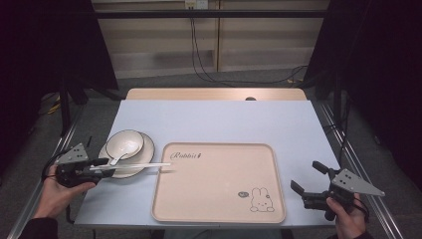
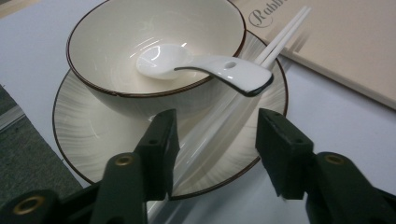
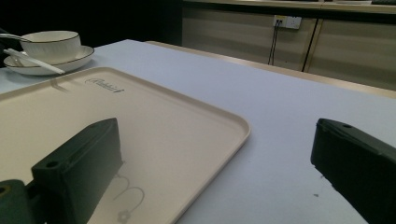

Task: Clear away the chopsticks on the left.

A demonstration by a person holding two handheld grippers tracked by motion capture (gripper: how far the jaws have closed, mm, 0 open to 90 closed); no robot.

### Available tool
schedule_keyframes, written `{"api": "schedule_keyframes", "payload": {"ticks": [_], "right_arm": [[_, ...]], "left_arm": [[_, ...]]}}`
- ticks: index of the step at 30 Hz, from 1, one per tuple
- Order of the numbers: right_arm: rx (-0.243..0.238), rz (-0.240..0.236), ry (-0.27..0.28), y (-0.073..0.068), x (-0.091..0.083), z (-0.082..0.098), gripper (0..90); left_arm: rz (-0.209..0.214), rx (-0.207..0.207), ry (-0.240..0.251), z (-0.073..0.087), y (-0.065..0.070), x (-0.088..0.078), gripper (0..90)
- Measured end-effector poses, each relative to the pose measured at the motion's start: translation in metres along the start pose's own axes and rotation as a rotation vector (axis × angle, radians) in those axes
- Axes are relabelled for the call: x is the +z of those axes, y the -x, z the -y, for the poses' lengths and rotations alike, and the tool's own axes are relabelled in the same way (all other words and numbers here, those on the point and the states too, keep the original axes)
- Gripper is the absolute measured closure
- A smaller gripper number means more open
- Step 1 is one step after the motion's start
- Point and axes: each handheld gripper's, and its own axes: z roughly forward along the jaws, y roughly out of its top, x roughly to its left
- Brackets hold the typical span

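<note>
1. The right gripper is hovering at the table's near right edge, jaws spread wide and holding nothing.
2. The left gripper is sitting at the near left, jaws apart around 2 white chopsticks, not clamping them.
3. The chopsticks are lying across a plate, tips reaching the beige tray, which is printed with "Rabbit" and a rabbit drawing.
4. A bowl is resting on the plate, holding a white spoon.

Left tool jaws apart, level, pointing right; right tool jaws wide, pointing left.
</note>
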Motion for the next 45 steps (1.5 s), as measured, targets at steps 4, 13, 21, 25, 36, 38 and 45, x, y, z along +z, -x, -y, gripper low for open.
{"api": "schedule_keyframes", "payload": {"ticks": [4, 13, 21, 25, 36, 38, 45], "right_arm": [[0.001, 0.002, -0.001, 0.0001, -0.0003, 0.0001, 1.2], [0.0, 0.009, -0.002, 0.0, -0.0003, 0.0001, 1.6], [-0.003, 0.004, 0.001, -0.0008, 0.0, 0.0001, 1.7], [-0.005, 0.005, 0.001, -0.0007, 0.0002, 0.0001, 1.7], [-0.003, 0.001, 0.0, -0.001, 0.0003, 0.0001, 1.9], [-0.003, 0.0, -0.001, -0.0012, 0.0003, 0.0001, 1.9], [-0.002, -0.003, -0.001, -0.001, 0.0002, 0.0002, 1.9]], "left_arm": [[-0.011, 0.024, -0.018, 0.002, -0.0018, 0.0052, 62.3], [-0.004, 0.042, -0.013, 0.0012, -0.0035, 0.0087, 67.0], [-0.004, 0.064, -0.022, -0.0004, -0.0027, 0.0094, 65.9], [-0.01, 0.071, -0.023, -0.0001, -0.0018, 0.0094, 64.3], [-0.035, 0.092, -0.032, 0.0002, 0.0, 0.0077, 66.7], [-0.021, 0.094, -0.017, 0.0001, 0.0003, 0.0072, 67.9], [-0.004, 0.1, -0.02, 0.0024, 0.0026, 0.0095, 70.3]]}}
